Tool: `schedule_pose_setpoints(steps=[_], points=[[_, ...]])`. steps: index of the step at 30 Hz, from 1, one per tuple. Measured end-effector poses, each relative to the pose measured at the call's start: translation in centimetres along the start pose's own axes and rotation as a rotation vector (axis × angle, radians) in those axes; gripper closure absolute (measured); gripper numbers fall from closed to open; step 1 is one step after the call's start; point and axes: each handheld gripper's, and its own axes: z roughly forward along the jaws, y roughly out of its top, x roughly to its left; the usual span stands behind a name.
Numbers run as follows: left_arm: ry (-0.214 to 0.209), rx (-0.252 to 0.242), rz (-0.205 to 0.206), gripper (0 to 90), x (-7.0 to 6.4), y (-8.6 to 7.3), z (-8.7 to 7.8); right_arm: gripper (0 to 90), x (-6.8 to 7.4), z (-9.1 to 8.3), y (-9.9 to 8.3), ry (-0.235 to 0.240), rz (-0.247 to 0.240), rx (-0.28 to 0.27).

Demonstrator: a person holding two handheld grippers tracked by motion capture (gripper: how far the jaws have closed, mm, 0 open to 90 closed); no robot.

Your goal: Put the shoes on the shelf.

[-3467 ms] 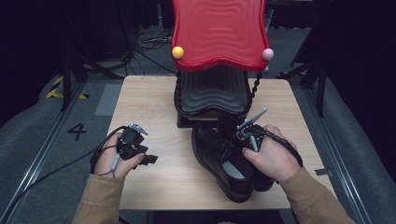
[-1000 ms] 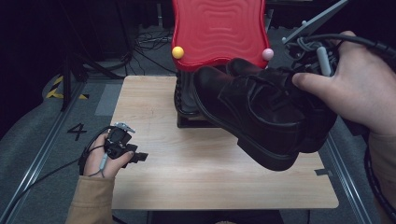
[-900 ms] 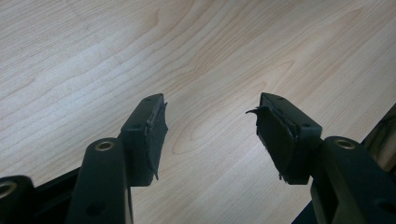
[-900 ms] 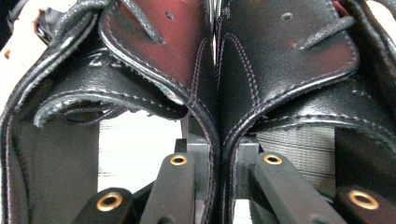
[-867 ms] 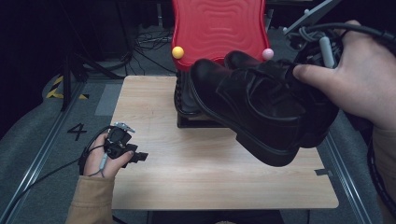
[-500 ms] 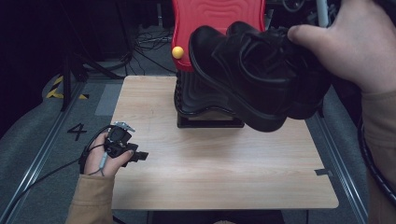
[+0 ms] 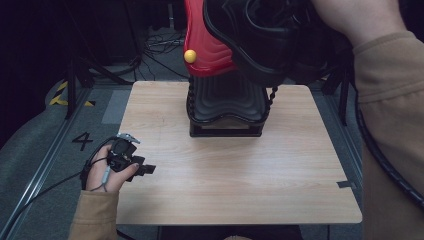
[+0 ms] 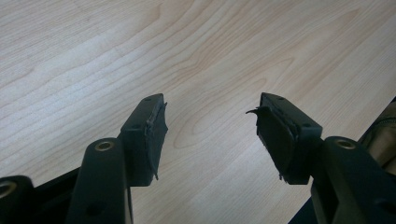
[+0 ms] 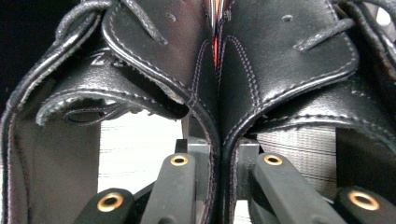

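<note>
Black leather shoes (image 7: 260,40), a pair, are carried high near the camera in the high view, in front of the red top tier (image 7: 205,55) of the shoe rack (image 7: 225,107) that stands at the far side of the wooden table (image 7: 235,185); the lift probably serves to bring them level with that tier. Half a second ago the pair hung lower and showed whole; now it runs off the upper edge. The left gripper (image 7: 142,167) rests at the table's near left edge, unmoved since then and kept clear of the carrying arm. Left gripper view: jaws stand wide apart over bare wood, holding nothing. Right gripper view: the right gripper (image 9: 217,163) has its jaws closed to a narrow gap on the two inner collar walls of the shoes (image 9: 219,93), pressed together so that one pinch carries both.
</note>
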Motion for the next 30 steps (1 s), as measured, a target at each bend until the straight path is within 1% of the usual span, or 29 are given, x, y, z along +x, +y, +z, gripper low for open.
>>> schedule_pose_setpoints(steps=[5,6,7,8,9,11,12,14,17,24,28,30], points=[[0.0,-0.014,-0.013,42.8,0.4,-0.3,-0.4,82.6,0.3,1.0,2.0,-0.014,0.007,-0.039],[0.0,-0.014,-0.013,42.8,0.4,-0.3,-0.4,82.6,0.3,1.0,2.0,-0.014,0.007,-0.039],[-0.001,-0.02,-0.018,42.7,0.5,-0.4,-0.5,82.7,0.3,1.4,2.8,-0.018,0.014,-0.064],[-0.002,-0.021,-0.017,42.7,0.6,-0.4,-0.5,82.6,0.4,1.6,3.1,-0.019,0.022,-0.074],[-0.005,-0.022,-0.017,42.7,0.7,-0.5,-0.6,82.6,0.4,1.8,3.5,-0.02,0.017,-0.085],[-0.003,-0.023,-0.02,42.7,0.9,-0.5,-0.6,82.6,0.6,2.4,4.1,-0.027,0.03,-0.093],[-0.003,-0.023,-0.02,42.7,0.9,-0.5,-0.6,82.6,0.6,2.4,4.1,-0.027,0.03,-0.093],[-0.008,-0.025,-0.021,42.8,1.0,-0.6,-0.6,82.7,0.8,3.1,4.6,-0.034,0.03,-0.107],[-0.012,-0.03,-0.02,42.7,1.0,-0.6,-0.7,82.6,0.9,4.7,5.4,-0.051,0.043,-0.128],[-0.021,-0.029,-0.024,42.7,0.8,-0.7,-0.6,82.6,0.9,7.8,6.0,-0.124,0.047,-0.193],[-0.018,-0.035,-0.021,42.7,0.7,-0.7,-0.8,82.5,0.2,9.4,6.0,-0.121,0.064,-0.221],[-0.018,-0.032,-0.022,42.6,0.7,-0.7,-0.8,82.5,0.2,10.0,5.9,-0.129,0.056,-0.239]])
